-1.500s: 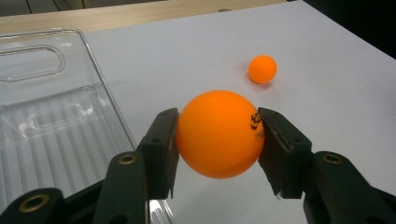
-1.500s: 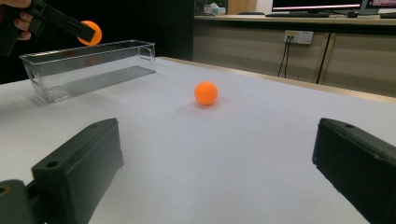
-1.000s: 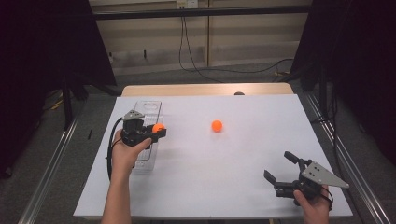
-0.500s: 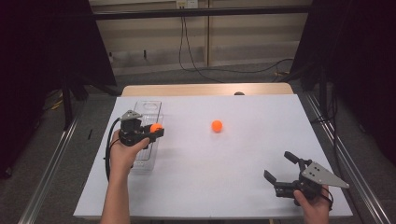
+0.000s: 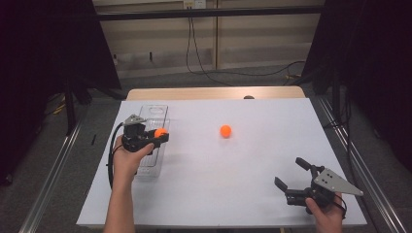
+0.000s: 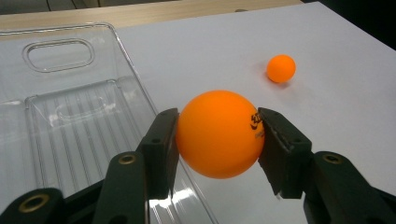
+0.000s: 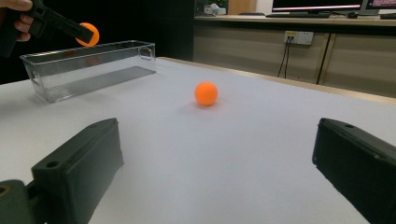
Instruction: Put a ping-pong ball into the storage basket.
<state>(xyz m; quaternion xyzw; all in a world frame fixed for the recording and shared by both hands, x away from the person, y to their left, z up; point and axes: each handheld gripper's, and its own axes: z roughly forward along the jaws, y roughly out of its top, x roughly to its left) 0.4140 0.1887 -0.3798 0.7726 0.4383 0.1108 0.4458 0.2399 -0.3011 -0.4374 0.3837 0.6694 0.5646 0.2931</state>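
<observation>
Compared with one second ago, I see almost no change: my left gripper [image 5: 158, 135] has stayed at the same place over the clear plastic box [image 5: 154, 116], with the orange ball [image 5: 160, 132] between its jaws as before. My right gripper [image 5: 292, 174] has also not moved, and the second ball [image 5: 225, 130] lies where it was.

Now I count. There are two orange balls, one clear box, two grippers and one desk [image 5: 233, 194] with a white top.

In the left gripper view, the left gripper [image 6: 217, 135] is closed on the first ball [image 6: 218, 133]; both pads press on its sides, and small black print shows on the ball next to one pad. The held ball hangs above the long side wall of the box [image 6: 70, 116], about over its edge; I cannot say if it is already inside the rim. The free ball [image 6: 280, 68] is on the desk further ahead of this gripper, well apart from the box.

In the right gripper view, the right gripper [image 7: 217, 163] has its jaws wide apart with nothing between them, low over the desk. The free ball [image 7: 206, 93] lies ahead of it, between the two jaws as this camera looks. The box [image 7: 88, 67] is further away, on the far side of that ball.
</observation>
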